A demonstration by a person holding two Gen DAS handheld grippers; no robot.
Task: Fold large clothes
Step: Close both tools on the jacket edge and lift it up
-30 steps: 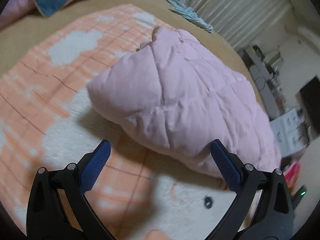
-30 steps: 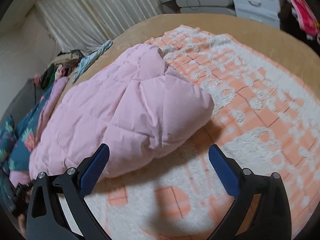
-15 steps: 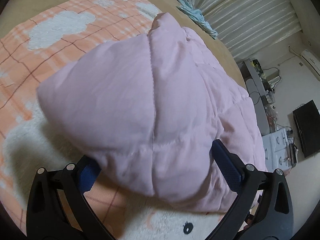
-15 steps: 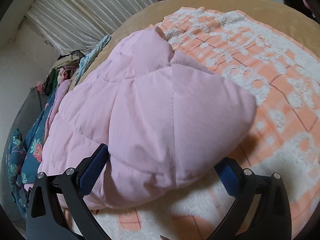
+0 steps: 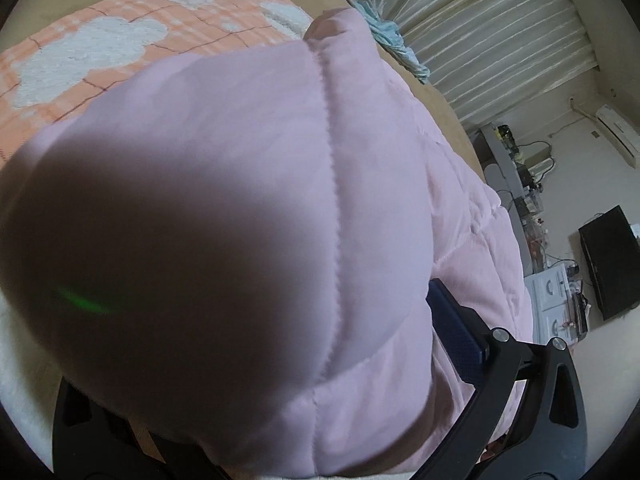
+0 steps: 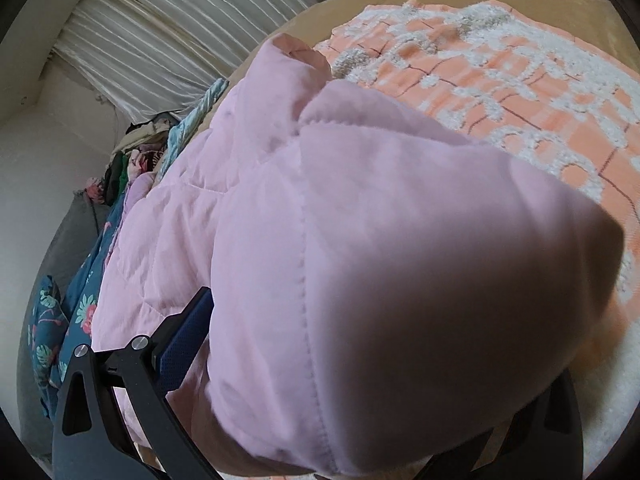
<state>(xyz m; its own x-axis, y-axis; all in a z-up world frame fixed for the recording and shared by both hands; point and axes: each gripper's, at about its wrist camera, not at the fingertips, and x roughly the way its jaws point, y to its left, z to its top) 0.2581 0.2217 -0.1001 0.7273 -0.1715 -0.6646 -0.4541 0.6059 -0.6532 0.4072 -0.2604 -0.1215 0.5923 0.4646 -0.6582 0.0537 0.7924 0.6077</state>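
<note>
Garment: the pink quilted jacket lay on the orange-and-white blanket and filled most of both wrist views; its puffy near end bulged right up to your fingers.

Landmark: every place below was reckoned from that jacket.

Left gripper: you had it pushed against the jacket's near end, jaws spread wide with the padded bulk between them. Only one blue pad showed, lying against the jacket's side; the other was buried under fabric. It looked open, with nothing pinched yet.

Right gripper: it mirrored the left, at the same near end, with one blue pad touching the jacket's flank and the other finger hidden beneath the bulge. Jaws wide, straddling the padding, not clamped.

Handling: I judged the jacket light for its bulk, soft and springy, with a smooth shell likely to slide off the pads. The filling would squash and then push back, so a loose pinch could slip.

Where to hold: you would have done best to bite at a stitched seam or the hem edge, where the layers were thinnest, rather than mid-panel.

Surroundings: beyond the jacket's far end hung pale curtains; beside it, in the right view, lay a blue floral quilt.
</note>
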